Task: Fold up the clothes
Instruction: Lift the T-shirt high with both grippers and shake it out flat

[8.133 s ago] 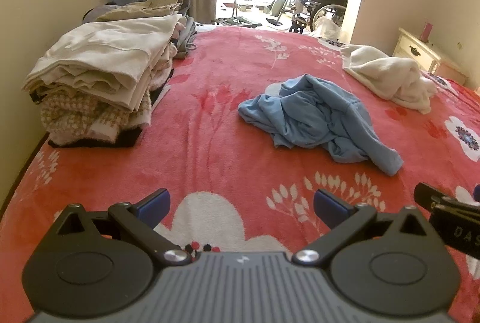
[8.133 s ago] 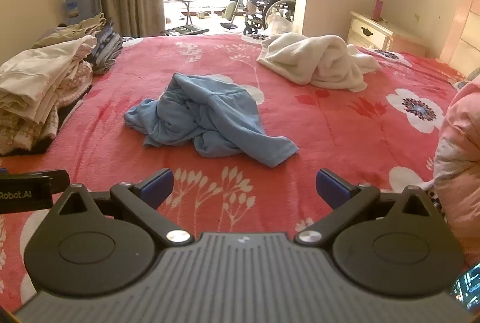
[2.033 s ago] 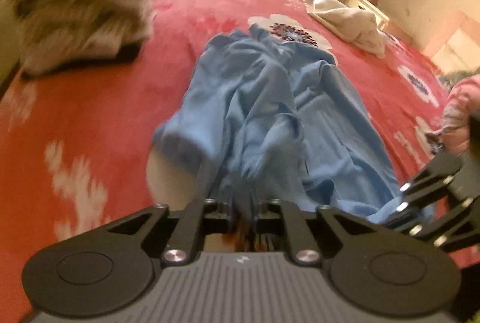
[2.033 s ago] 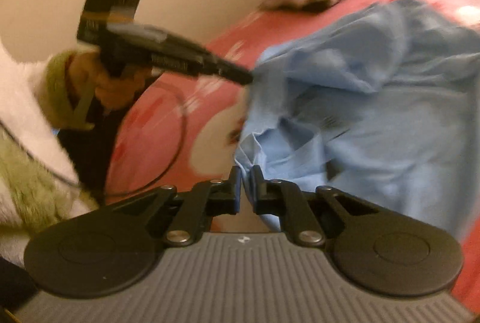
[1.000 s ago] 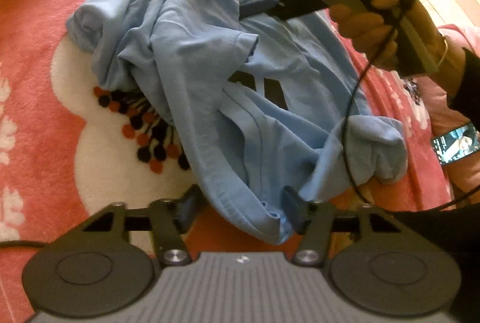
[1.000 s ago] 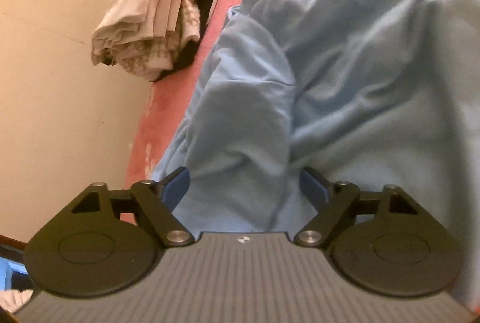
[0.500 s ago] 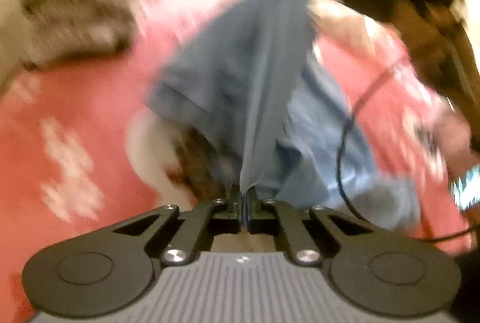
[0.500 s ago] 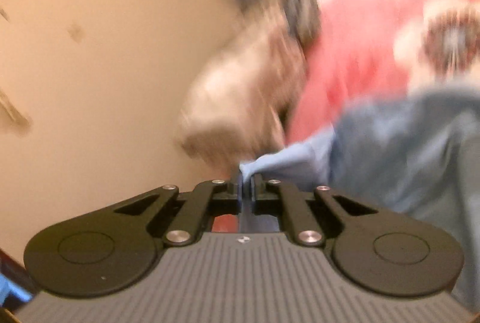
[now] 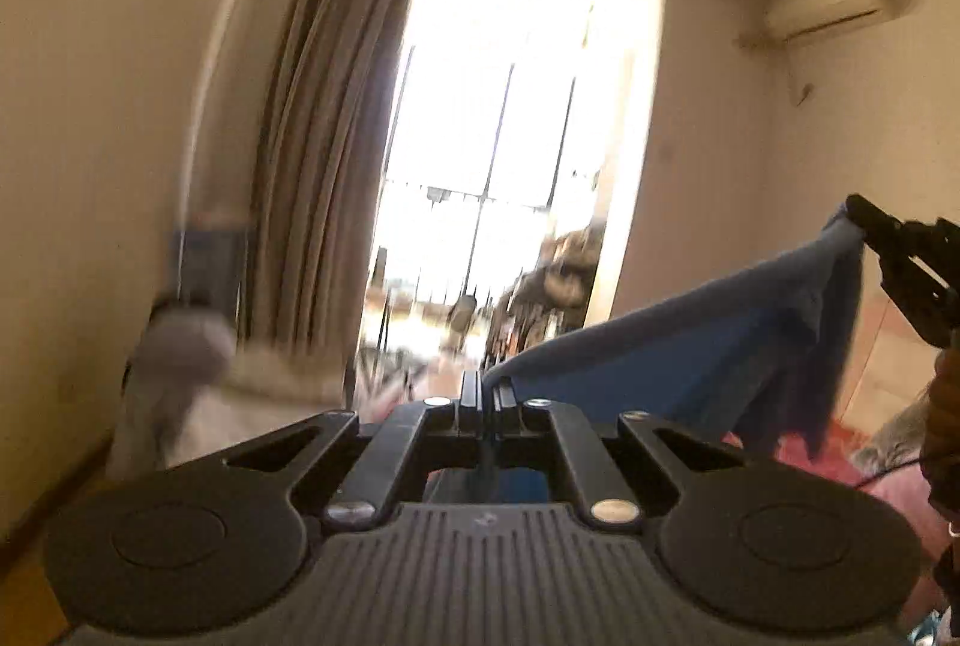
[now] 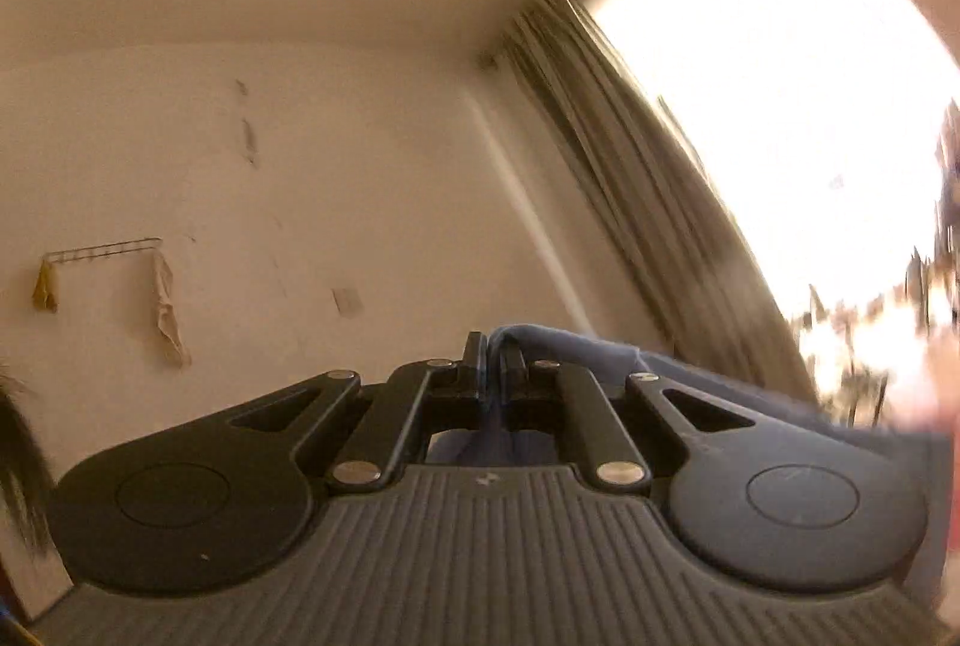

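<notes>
The left gripper (image 9: 487,394) has its fingers (image 9: 471,394) pressed together on an edge of the blue garment (image 9: 708,346), with only a thin fold of cloth between the pads. From that pinch the fabric runs up and to the right as a taut band to the right gripper (image 9: 864,220), whose tip shows at the far edge of the left wrist view with the other corner of the cloth gathered at it. In its own view the right gripper's fingers (image 10: 474,364) are likewise closed, a blue roll of fabric caught between them and spilling off to the right.

The garment hangs in the air between the two grippers, lifted clear of the red bed (image 9: 834,454), of which only a strip shows low on the right. Below the stretched top edge the cloth drops in loose folds. Holding it by two separated points along one edge most likely serves to let its weight pull out the creases and show its shape, so it can be laid flat for folding.

Both cameras tilt upward: the curtain (image 9: 312,154) and bright window (image 9: 510,136) fill the left view, a bare wall (image 10: 270,202) the right. A blurred pale pile (image 9: 198,382), probably stacked clothes, sits low on the left.
</notes>
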Motion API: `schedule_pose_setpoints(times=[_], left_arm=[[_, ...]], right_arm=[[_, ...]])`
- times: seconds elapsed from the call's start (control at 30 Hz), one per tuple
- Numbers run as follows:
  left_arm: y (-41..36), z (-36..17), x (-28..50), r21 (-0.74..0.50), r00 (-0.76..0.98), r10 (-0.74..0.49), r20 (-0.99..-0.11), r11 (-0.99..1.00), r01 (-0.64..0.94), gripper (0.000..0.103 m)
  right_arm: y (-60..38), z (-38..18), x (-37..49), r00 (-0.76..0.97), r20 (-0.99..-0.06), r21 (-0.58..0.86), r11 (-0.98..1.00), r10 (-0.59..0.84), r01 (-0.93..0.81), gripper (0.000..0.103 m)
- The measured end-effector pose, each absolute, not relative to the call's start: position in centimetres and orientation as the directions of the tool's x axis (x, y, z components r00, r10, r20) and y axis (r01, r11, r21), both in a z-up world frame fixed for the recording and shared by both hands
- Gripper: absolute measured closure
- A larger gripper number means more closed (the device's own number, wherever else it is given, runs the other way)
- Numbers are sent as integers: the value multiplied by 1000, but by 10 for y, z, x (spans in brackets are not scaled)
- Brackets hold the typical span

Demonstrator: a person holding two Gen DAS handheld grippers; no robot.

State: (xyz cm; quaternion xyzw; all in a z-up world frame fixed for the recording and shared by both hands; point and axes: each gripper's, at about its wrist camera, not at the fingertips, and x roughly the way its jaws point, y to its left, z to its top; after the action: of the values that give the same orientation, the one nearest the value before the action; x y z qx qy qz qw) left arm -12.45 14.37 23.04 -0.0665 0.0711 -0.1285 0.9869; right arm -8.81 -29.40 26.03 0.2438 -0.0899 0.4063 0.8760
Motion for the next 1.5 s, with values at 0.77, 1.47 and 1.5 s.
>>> schedule_pose_setpoints(times=[0.77,1.47,1.5], left_arm=[[67,263,-44,-97,903,-406,-140,913,395,99],[-18,10,325,-30,758,-285,-586,943,332,93],[-19,-10,337,-32,733,-272,-623,946,323,88]], right_arm=[[-343,282,-140,773,346,261,737,532,-624,100],[-330,70,201,902,-268,464,866,339,-188,100],[-329,56,218,890,-303,473,865,340,-169,99]])
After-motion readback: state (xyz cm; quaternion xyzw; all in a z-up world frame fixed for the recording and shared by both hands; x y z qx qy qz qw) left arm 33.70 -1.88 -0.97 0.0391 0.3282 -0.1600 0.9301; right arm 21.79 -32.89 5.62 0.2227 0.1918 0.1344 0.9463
